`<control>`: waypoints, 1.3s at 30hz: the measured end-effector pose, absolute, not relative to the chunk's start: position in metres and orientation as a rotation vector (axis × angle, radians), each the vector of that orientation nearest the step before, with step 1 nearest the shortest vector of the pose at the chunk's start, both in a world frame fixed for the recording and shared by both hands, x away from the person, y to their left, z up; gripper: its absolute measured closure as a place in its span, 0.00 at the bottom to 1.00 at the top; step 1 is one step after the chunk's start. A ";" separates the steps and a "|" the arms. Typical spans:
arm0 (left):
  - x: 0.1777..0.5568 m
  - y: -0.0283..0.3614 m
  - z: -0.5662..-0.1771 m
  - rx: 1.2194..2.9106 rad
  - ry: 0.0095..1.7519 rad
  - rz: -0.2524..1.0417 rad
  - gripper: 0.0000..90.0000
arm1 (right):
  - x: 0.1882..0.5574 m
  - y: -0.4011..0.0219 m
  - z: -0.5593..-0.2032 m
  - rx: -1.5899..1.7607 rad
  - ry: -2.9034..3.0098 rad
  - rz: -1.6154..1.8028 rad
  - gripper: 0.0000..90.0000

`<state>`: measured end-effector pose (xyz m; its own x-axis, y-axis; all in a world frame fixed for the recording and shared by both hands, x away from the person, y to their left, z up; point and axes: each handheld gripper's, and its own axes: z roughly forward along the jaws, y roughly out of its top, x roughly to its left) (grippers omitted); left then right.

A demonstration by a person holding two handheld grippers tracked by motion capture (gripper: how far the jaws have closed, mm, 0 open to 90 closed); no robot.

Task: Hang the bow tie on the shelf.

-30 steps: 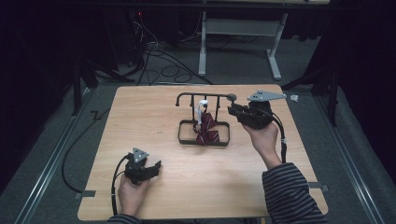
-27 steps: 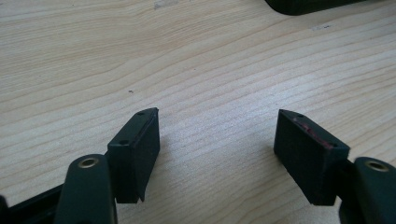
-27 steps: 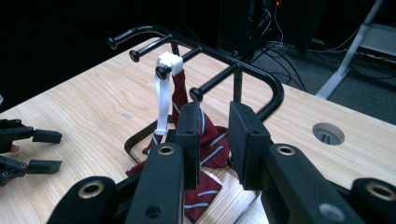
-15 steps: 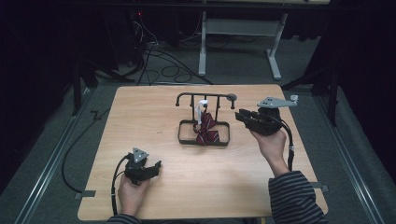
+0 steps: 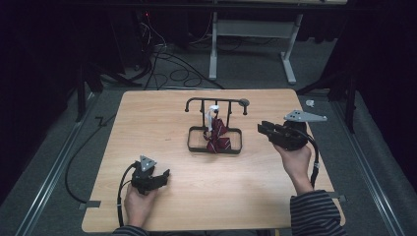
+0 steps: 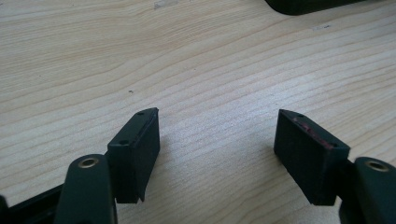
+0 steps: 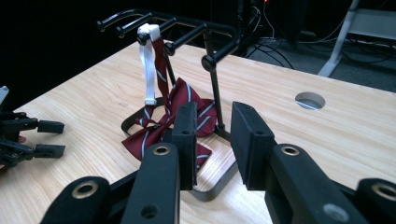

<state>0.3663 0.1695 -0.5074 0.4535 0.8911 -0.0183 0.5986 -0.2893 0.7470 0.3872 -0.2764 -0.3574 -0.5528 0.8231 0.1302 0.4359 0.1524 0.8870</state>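
Note:
A black wire rack point(image 5: 215, 101) stands at the middle of the wooden table point(image 5: 147, 123). A dark red striped bow tie point(image 5: 216, 135) hangs from its top bar by a white strap and rests on the rack's base. My right gripper point(image 5: 261, 129) hovers just right of the rack and points at it. In the right gripper view the rack point(image 7: 212, 88) and bow tie point(image 7: 144, 137) lie beyond my right gripper point(image 7: 213, 108); its jaws have just been opening, with nothing between them. My left gripper point(image 5: 164, 177) rests near the front left, open and empty point(image 6: 217, 114) over bare wood.
A round hole point(image 7: 310, 99) is cut in the tabletop beyond the rack. Behind the table stand a white desk frame point(image 5: 214, 49) and floor cables point(image 5: 167, 64). A small white object point(image 5: 310, 103) lies on the floor off the right edge.
My right gripper has drawn back from the rack, to the right and a little toward the person. The bow tie stays on the rack. My left gripper has kept still.

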 end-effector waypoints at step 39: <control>0.366 0.169 -0.507 2.009 1.241 0.535 0.35 | 0.348 -0.314 -0.414 1.370 2.005 1.368 0.80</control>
